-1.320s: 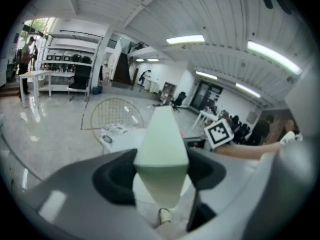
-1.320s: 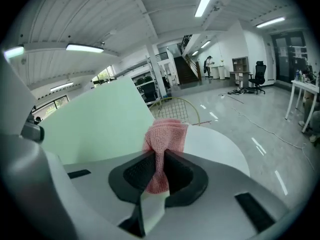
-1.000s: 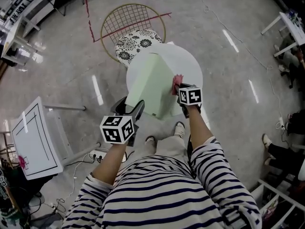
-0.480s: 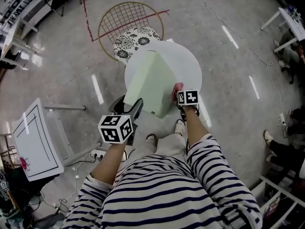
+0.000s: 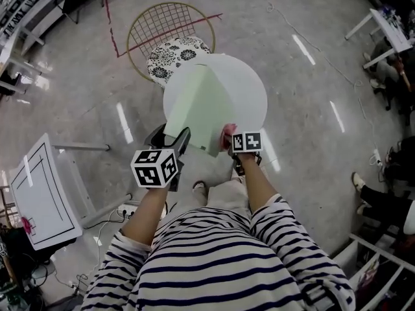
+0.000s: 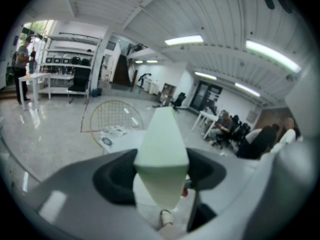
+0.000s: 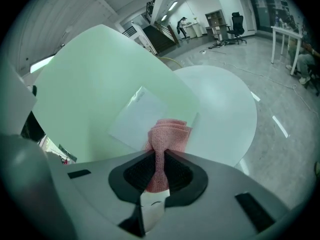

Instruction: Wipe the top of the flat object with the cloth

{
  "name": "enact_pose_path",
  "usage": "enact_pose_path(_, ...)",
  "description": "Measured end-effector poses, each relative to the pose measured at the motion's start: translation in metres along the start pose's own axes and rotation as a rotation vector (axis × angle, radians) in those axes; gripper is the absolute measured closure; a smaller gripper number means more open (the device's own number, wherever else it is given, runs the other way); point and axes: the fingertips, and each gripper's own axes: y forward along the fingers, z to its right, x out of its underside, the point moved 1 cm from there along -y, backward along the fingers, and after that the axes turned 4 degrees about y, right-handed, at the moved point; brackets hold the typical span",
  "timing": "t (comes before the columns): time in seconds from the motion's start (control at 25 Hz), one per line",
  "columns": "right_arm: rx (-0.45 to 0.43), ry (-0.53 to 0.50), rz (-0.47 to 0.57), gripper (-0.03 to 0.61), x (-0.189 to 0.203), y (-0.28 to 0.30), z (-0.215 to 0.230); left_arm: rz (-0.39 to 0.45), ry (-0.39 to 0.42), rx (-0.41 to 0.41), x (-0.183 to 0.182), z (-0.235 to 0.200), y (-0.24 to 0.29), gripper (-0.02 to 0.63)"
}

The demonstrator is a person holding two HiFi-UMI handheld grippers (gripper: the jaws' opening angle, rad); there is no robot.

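Wiping looks under way: the right gripper (image 7: 159, 165) has its fingers pinching the pink cloth (image 7: 167, 134) against the green board (image 5: 198, 105), while the left gripper (image 6: 161, 170) has its fingers clamped on the board's edge.

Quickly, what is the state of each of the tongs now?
Left tongs: closed on the green board.
Right tongs: closed on the pink cloth.

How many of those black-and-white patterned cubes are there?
2. One cube rides on the left gripper, at the green board's near edge; the other on the right gripper, beside the pink cloth. None looks hidden.
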Motion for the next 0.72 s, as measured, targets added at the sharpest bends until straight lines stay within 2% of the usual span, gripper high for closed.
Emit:
enact_pose_path(0.12,-0.028,0.032,-0.028,0.529,0.021,-0.003,-0.007,0.005,0.005,0.001,-0.001,0.004,0.002,0.318)
enact_pose_path(0.36,-0.083,0.035,-0.068,0.529,0.056,-0.009,-0.03,0.018,0.029,0.003,-0.003,0.007,0.004,0.318)
enact_pose_path(0.6,-0.154,0.012,-0.066,0.529,0.07,-0.023,-0.058,0.031,0.08,0.014,-0.007,0.016,0.008,0.318)
enact_pose_path(0.72,-0.216,-0.014,-0.046,0.529,0.067,-0.036,-0.078,0.04,0.115,0.016,-0.009,0.022,0.009,0.318)
